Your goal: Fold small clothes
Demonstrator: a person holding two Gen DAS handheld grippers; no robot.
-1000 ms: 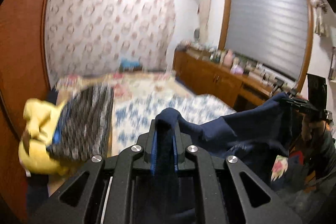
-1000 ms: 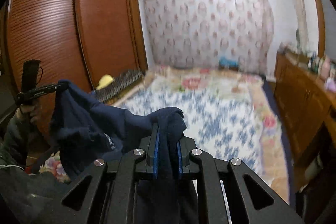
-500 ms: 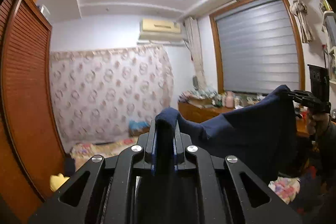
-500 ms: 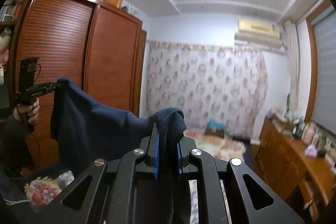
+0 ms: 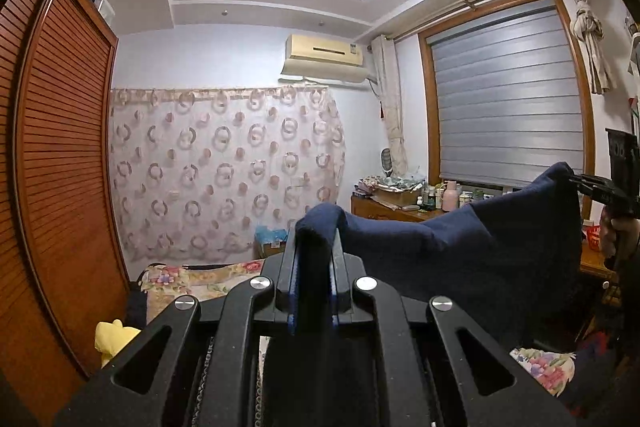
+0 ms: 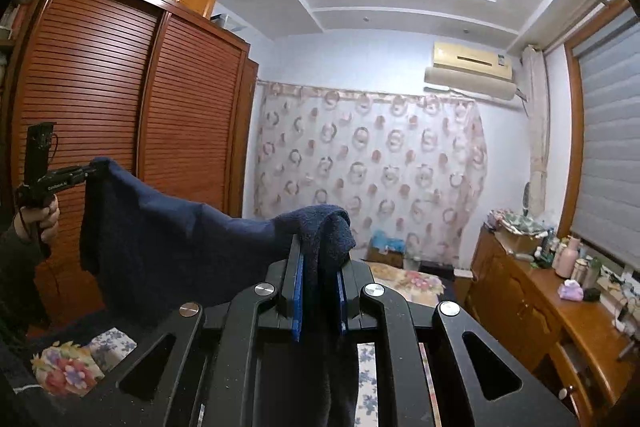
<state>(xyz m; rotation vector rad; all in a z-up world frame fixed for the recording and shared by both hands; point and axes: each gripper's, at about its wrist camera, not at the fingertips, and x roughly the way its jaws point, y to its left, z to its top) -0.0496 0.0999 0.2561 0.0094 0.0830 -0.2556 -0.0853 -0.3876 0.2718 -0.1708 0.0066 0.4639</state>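
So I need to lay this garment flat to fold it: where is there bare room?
Little shows. The bed has a floral patch below the curtain, bordered by the dresser; more blue-print cover under the right gripper. The dresser top is crowded with bottles. The garment and left gripper hide the rest.

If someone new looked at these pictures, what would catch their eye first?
First, the navy garment stretched in mid-air between the left gripper and the right gripper, each shut on a bunched corner. Behind, a circle-patterned curtain covers the far wall, with the louvred wardrobe alongside.
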